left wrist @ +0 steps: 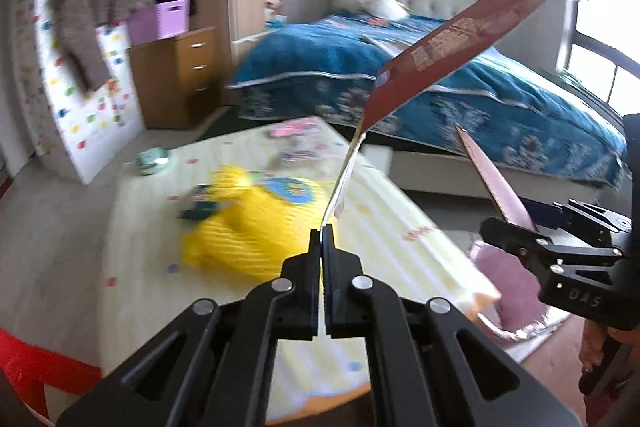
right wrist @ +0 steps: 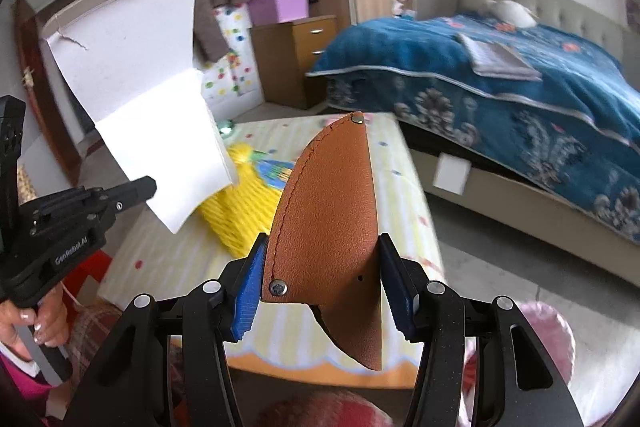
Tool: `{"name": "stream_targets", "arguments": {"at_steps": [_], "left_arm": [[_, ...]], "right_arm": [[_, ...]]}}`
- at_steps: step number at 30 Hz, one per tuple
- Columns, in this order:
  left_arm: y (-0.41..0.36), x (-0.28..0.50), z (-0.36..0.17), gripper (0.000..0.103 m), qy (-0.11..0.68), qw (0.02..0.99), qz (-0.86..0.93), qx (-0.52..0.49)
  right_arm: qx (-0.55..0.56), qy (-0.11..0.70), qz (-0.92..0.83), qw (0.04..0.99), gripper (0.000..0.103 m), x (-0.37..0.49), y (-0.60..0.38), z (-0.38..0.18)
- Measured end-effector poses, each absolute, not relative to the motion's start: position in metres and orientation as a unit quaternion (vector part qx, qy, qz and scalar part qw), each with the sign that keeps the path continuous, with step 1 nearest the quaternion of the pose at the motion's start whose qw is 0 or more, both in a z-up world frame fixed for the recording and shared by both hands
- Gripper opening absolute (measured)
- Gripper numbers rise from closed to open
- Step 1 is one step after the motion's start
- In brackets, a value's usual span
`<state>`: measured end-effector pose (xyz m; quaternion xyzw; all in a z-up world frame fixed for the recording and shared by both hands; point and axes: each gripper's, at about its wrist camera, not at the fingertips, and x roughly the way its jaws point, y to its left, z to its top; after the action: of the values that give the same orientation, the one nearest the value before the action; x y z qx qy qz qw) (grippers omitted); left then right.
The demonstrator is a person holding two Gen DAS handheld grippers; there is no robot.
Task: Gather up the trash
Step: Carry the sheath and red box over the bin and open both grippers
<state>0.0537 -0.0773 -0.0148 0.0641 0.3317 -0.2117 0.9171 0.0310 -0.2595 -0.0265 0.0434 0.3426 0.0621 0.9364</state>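
My left gripper [left wrist: 322, 229] is shut on the edge of a flattened cardboard package [left wrist: 448, 51], dark red on its printed side, held up in the air over the mat. In the right wrist view the same cardboard [right wrist: 136, 95] shows its white inner side, with the left gripper [right wrist: 148, 185] at the far left. My right gripper [right wrist: 320, 267] is shut on a brown leather sheath [right wrist: 332, 227], pointed end up, between its blue pads [right wrist: 250, 291]. In the left wrist view the right gripper [left wrist: 516, 231] holds the sheath [left wrist: 492, 179] edge-on at the right.
A folded yellow play mat [left wrist: 248, 291] lies on the floor with a yellow knitted item [left wrist: 244, 227], a small green object [left wrist: 154, 159] and scattered packets [left wrist: 292, 129]. A bed with a blue quilt [left wrist: 460, 95] stands behind. A wooden drawer unit [left wrist: 180, 75] and a red stool [left wrist: 36, 367] are at the left.
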Motion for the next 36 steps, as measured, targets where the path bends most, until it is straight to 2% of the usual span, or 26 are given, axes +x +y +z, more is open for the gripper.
{"name": "stream_targets", "arguments": {"at_steps": [18, 28, 30, 31, 32, 36], "left_arm": [[-0.284, 0.023, -0.069, 0.0, 0.359, 0.827, -0.41, 0.142], [-0.353, 0.036, -0.1, 0.001, 0.407, 0.786, -0.446, 0.132], [-0.362, 0.038, -0.103, 0.02, 0.41, 0.784, -0.445, 0.136], [-0.361, 0.037, -0.103, 0.041, 0.408, 0.785, -0.444, 0.138], [-0.36, 0.034, -0.103, 0.05, 0.402, 0.788, -0.443, 0.142], [-0.354, 0.025, -0.104, 0.05, 0.386, 0.792, -0.44, 0.176]], "right_arm": [[0.129, 0.373, -0.133, 0.909, 0.054, -0.061, -0.429, -0.082], [0.16, 0.396, -0.169, 0.888, 0.055, -0.074, -0.483, -0.118], [0.165, 0.402, -0.173, 0.884, 0.06, -0.072, -0.493, -0.127], [0.167, 0.406, -0.182, 0.88, 0.07, -0.074, -0.498, -0.132], [0.167, 0.407, -0.186, 0.878, 0.072, -0.077, -0.499, -0.133], [0.172, 0.416, -0.199, 0.871, 0.072, -0.082, -0.501, -0.137]]}}
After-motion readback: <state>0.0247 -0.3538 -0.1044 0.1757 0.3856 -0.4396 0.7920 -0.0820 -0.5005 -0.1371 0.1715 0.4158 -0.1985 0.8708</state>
